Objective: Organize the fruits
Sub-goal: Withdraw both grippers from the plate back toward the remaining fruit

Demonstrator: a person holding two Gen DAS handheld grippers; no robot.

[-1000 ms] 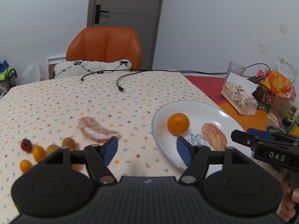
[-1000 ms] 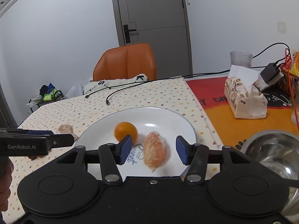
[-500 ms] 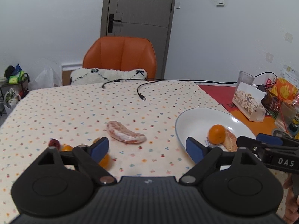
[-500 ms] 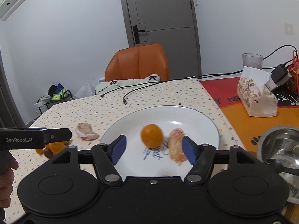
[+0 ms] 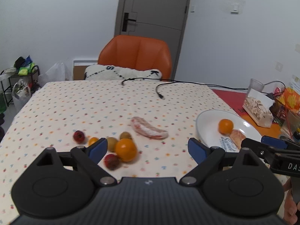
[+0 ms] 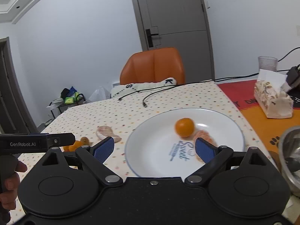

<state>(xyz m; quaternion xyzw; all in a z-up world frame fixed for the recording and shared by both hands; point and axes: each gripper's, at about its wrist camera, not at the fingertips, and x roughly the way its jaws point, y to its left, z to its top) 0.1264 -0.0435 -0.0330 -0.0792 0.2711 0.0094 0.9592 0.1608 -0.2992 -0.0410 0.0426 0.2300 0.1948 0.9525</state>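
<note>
Left gripper [image 5: 147,148]: jaws wide apart, holding nothing, raised above the dotted tablecloth [image 5: 93,105] near a cluster of small fruit.

Right gripper [image 6: 154,149]: jaws wide apart, holding nothing, poised over the near part of the white plate [image 6: 153,140]. Its black body also shows at the right edge of the left wrist view.

Loose fruit on the cloth, left wrist view:
- one orange [image 5: 125,150], largest of the cluster, just beyond the left blue pad;
- two yellow-green round fruits [image 5: 112,143], just behind the orange, close together;
- one small orange fruit [image 5: 93,141], beside the pad tip;
- two dark red fruits, one [image 5: 79,136] at the far left of the group, one [image 5: 111,161] in front of the orange, blurred;
- one peeled pinkish citrus segment [image 5: 149,130], lying flat, apart from the cluster, between it and the plate.

Fruit on the plate, right wrist view:
- one small orange [image 6: 184,127], near the middle;
- one peeled citrus piece [image 6: 203,137], touching or just beside the orange, partly behind the right blue pad.

Plate bears blue lettering on its face.

Other items: orange chair [image 5: 135,56] at the far end of the table, white cushion [image 5: 121,73] on it; black cables [image 5: 168,84] across the far edge; tissue pack [image 6: 271,101] on the red-orange mat; metal bowl [image 6: 288,150] at the right edge.
</note>
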